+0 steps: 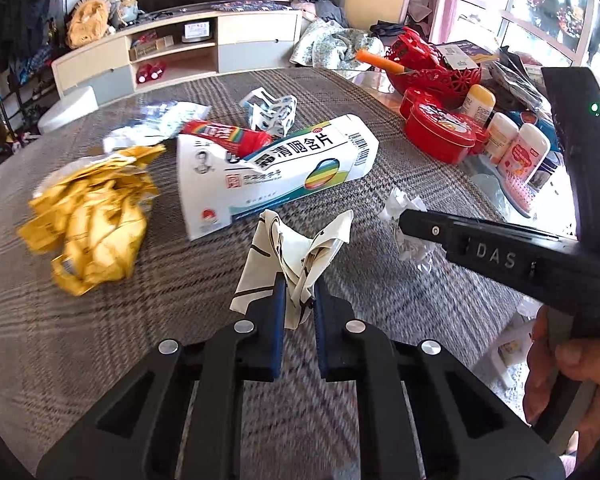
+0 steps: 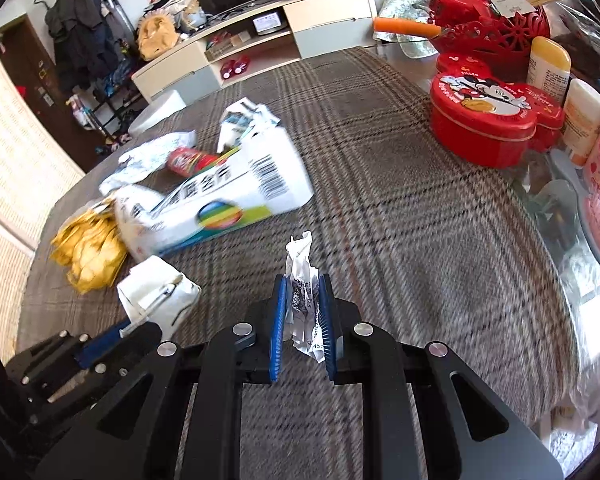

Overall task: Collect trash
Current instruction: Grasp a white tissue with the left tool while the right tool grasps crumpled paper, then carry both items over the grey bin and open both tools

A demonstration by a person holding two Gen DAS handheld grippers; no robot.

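Left gripper (image 1: pixel 299 280) clenched on cream wrapper (image 1: pixel 296 248), right gripper (image 2: pixel 303 300) on crumpled receipt (image 2: pixel 302 280), probably for binning; box (image 1: pixel 276 172) untouched on surface (image 1: pixel 140 300).

Bare plaid tablecloth (image 2: pixel 400 208) right of white carton (image 2: pixel 220 196): open passage. Left blocked by yellow wrapper (image 2: pixel 88 252); far right by red tin (image 2: pixel 488 120).
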